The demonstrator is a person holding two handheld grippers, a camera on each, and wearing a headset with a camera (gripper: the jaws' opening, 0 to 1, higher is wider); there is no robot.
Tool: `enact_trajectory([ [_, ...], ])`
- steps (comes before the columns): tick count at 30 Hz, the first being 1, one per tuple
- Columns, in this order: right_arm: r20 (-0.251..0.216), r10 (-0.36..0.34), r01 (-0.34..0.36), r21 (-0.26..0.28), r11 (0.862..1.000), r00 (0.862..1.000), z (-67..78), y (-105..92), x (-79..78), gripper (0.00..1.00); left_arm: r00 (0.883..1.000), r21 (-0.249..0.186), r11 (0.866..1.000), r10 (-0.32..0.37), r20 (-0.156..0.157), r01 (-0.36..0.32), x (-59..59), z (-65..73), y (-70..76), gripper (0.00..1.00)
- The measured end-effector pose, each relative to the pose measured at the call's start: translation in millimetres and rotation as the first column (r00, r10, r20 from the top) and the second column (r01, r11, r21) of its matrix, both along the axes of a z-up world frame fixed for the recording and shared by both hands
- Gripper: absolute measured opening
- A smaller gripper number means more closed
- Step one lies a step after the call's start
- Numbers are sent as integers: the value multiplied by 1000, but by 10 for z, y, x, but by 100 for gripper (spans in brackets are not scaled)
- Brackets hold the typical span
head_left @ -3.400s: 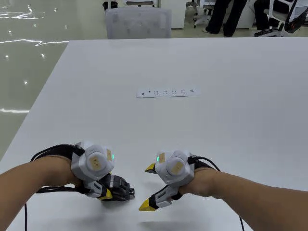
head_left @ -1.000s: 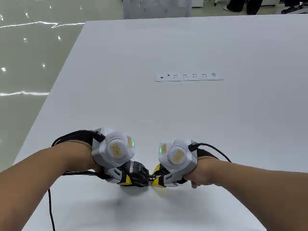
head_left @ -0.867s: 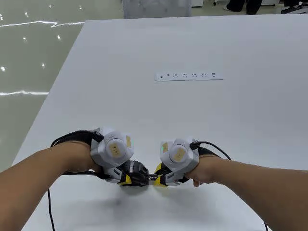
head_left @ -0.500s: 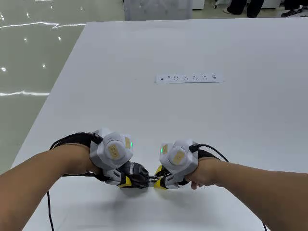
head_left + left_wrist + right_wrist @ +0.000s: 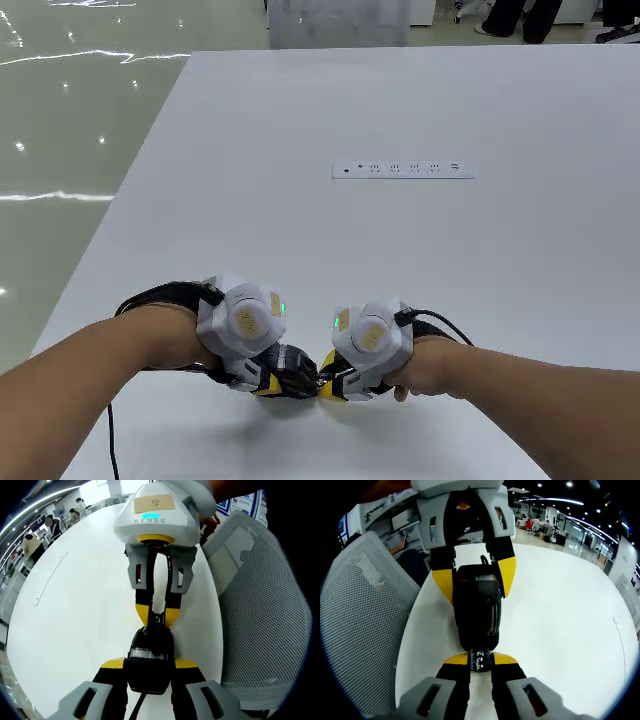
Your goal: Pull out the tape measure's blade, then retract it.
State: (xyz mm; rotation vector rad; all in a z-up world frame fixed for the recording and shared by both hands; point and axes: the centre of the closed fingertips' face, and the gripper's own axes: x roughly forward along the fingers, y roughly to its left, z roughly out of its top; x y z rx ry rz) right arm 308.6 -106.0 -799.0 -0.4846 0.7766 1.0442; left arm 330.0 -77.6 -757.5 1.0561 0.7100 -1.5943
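left gripper (image 5: 268,384): clamped on your tape measure (image 5: 476,611)
right gripper (image 5: 330,389): pinched on the blade (image 5: 478,659) tip
axis: blade points straight at your right gripper, so pull rightward, away from left

I see my left gripper (image 5: 272,381) clamped around the black tape measure (image 5: 294,368) near the white table's (image 5: 250,180) front edge. My right gripper (image 5: 329,387) pinches its right end. A power strip (image 5: 403,169) lies well beyond, mid-table.

left tool (image 5: 275,378) clamped, right tool (image 5: 326,378) clamped, tips nearly meeting
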Motion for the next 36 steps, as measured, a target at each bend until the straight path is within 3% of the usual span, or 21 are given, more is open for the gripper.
enact_trajectory([
  [3, 28, 21, -21, -7, 1000, 999, 10, -1, 0, 13, 1000, -3, 1000, 3, -2, -3, -1, 1, -1, 30],
  [11, -35, -43, 44, 21, 999, 998, 19, -63, -8, 13, 1000, -6, 1000, 4, -6, -4, -1, 6, 4, 30],
  [15, -18, -35, 36, 11, 999, 999, 6, -119, -13, 13, 1000, -13, 1000, 17, -8, -18, 7, 4, -5, 30],
  [36, -30, -55, 56, 17, 998, 998, 11, -206, -43, 13, 999, -20, 999, 30, -11, -30, 6, 0, 1, 30],
])
